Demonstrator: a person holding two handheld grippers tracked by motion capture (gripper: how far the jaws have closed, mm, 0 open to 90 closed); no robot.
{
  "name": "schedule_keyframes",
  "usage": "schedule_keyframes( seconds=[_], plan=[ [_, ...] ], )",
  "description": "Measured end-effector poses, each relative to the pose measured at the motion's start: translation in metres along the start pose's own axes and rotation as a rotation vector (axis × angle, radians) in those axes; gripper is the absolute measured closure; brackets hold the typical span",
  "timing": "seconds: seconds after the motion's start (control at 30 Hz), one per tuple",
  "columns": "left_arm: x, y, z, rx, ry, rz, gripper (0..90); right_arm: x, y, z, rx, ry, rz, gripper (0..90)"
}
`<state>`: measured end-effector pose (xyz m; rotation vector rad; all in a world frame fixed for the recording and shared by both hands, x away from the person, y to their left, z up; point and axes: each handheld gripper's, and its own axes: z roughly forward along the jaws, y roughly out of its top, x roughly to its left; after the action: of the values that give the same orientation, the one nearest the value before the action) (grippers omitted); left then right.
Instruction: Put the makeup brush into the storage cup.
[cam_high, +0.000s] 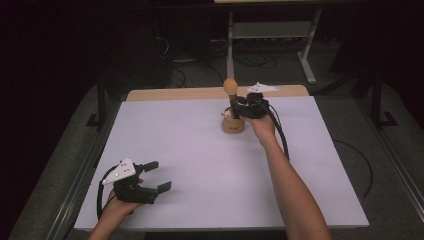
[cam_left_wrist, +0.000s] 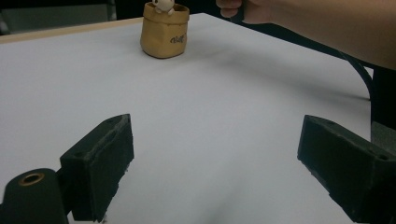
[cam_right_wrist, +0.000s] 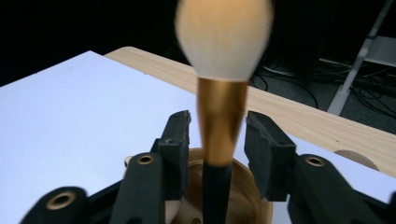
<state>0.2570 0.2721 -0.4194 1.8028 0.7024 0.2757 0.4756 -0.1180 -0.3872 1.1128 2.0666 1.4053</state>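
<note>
Jaws of the left gripper (cam_high: 157, 176) stand spread wide over bare table (cam_high: 200, 150), well apart from the tan holder (cam_high: 233, 125). A brush (cam_right_wrist: 219, 93) stands upright in that holder; the right gripper (cam_right_wrist: 217, 140), just beside it, flanks the gold ferrule with jaws slightly parted, not pressing.

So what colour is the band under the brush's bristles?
Shiny gold on the brush, clearest in the right gripper view.

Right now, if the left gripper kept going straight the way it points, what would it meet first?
Mostly bare table; the tan pouch stands far ahead, left of the left gripper line, so probably nothing soon.
</note>
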Motion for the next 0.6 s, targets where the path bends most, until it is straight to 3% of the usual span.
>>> schedule_keyframes(
  seconds=[0.17, 0.27, 0.6],
  plan=[
    [-0.001, 0.000, 0.001, -0.004, -0.001, -0.005, 10.2, 0.002, 0.004, -0.006, -0.018, 0.016, -0.005, 51.9],
    [-0.001, 0.000, 0.001, 0.000, -0.002, -0.009, 10.2, 0.004, 0.007, -0.013, -0.030, 0.030, 0.005, 44.1],
    [-0.001, -0.001, 0.002, 0.002, -0.003, -0.011, 10.2, 0.005, 0.010, -0.026, -0.027, 0.061, 0.006, 29.2]
  ],
)
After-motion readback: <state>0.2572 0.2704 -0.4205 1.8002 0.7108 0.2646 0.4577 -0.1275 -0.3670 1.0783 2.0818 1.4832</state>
